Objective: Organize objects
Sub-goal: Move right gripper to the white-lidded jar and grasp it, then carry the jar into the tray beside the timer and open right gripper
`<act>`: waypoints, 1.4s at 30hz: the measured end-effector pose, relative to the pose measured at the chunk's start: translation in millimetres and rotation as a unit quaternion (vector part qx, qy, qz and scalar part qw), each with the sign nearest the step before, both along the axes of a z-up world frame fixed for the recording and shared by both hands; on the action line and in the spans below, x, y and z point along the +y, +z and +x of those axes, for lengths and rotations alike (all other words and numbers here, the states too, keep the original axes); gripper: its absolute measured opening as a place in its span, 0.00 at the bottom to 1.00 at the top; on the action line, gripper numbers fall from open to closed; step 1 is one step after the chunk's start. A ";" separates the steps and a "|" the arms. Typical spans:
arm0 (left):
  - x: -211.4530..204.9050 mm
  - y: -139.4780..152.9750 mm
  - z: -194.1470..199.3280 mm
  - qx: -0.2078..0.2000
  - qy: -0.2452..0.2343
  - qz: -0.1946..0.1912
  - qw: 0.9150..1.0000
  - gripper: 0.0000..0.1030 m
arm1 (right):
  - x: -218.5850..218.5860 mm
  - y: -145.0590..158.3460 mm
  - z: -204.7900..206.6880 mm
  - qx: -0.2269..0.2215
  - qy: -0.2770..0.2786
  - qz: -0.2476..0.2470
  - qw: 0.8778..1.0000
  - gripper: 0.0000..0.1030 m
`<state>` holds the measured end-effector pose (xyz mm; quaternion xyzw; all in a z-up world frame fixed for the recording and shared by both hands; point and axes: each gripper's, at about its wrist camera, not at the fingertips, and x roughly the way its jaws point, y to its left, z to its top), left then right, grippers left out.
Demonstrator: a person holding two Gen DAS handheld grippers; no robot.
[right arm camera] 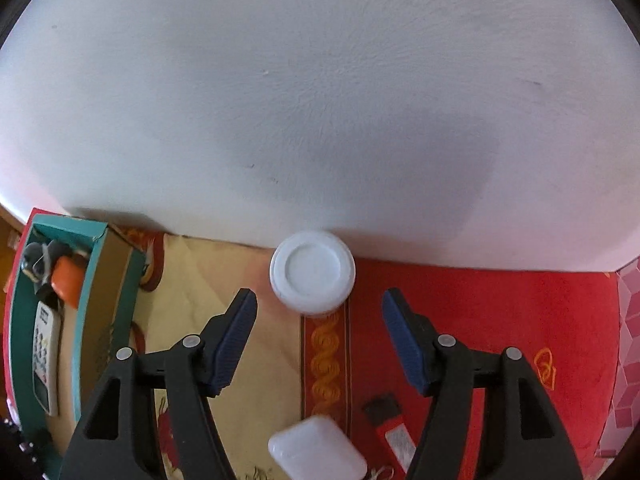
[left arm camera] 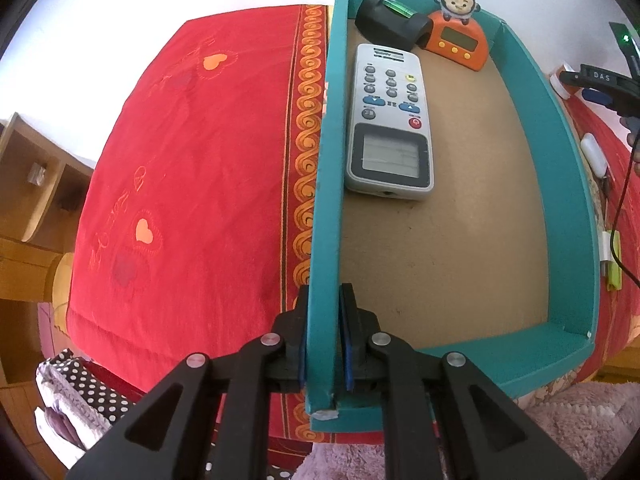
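Note:
My left gripper (left arm camera: pixel 323 300) is shut on the left wall of a teal box (left arm camera: pixel 326 200) with a brown floor, which lies on a red bedspread (left arm camera: pixel 192 168). In the box lie a grey remote control (left arm camera: pixel 390 124), a black object with a green strip (left arm camera: pixel 390 20) and an orange monkey timer (left arm camera: pixel 458 38). My right gripper (right arm camera: pixel 318 300) is open and empty, just short of a white round-lidded jar (right arm camera: pixel 313 274) that stands against the white wall. The box also shows at the left of the right wrist view (right arm camera: pixel 86 304).
A white case (right arm camera: pixel 318 448) and a small red and black item (right arm camera: pixel 390 424) lie between and below my right fingers. A white case (left arm camera: pixel 594 154) and a green item (left arm camera: pixel 612 256) lie right of the box. Wooden shelves (left arm camera: pixel 36 184) stand left of the bed.

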<state>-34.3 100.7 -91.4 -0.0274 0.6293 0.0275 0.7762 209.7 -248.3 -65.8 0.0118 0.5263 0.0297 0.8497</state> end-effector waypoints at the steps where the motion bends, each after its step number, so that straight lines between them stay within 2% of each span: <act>1: 1.3 -0.3 0.1 0.000 0.001 0.000 1.000 0.10 | -0.5 -1.3 2.6 0.000 0.000 0.001 1.000 0.65; 3: 2.7 -0.5 0.5 0.001 0.003 -0.002 1.000 0.10 | -2.0 -3.5 6.6 0.000 -0.002 0.004 1.000 0.61; 5: 4.9 -0.7 1.1 0.003 0.006 -0.004 1.000 0.10 | -3.9 -5.9 9.9 0.004 -0.003 0.009 1.000 0.46; 6: 5.6 -0.8 1.3 0.003 0.007 -0.005 1.000 0.10 | -4.7 -6.5 11.1 0.004 -0.003 0.012 1.000 0.42; 16: 15.1 -1.5 3.0 0.004 0.006 -0.013 1.000 0.10 | -7.6 -2.1 12.0 -0.002 0.001 0.014 1.000 0.41; 23: 18.0 -1.4 1.9 0.002 0.002 -0.017 1.000 0.10 | 15.1 30.6 -23.0 -0.029 0.049 0.010 0.998 0.41; 31: 13.8 0.5 -4.3 -0.006 -0.011 -0.014 1.000 0.10 | 69.8 62.0 -57.4 -0.041 0.125 0.044 0.990 0.41; 35: 10.5 1.5 -5.9 -0.010 -0.017 -0.011 1.000 0.10 | 116.2 69.5 -73.9 -0.041 0.170 0.053 0.983 0.41; 38: 10.2 1.7 -7.4 -0.012 -0.018 -0.013 1.000 0.10 | 143.0 64.7 -76.0 -0.033 0.196 0.052 0.979 0.41; 42: 9.0 2.7 -9.8 -0.016 -0.023 -0.011 1.000 0.10 | 179.6 43.8 -80.3 -0.013 0.232 0.043 0.972 0.41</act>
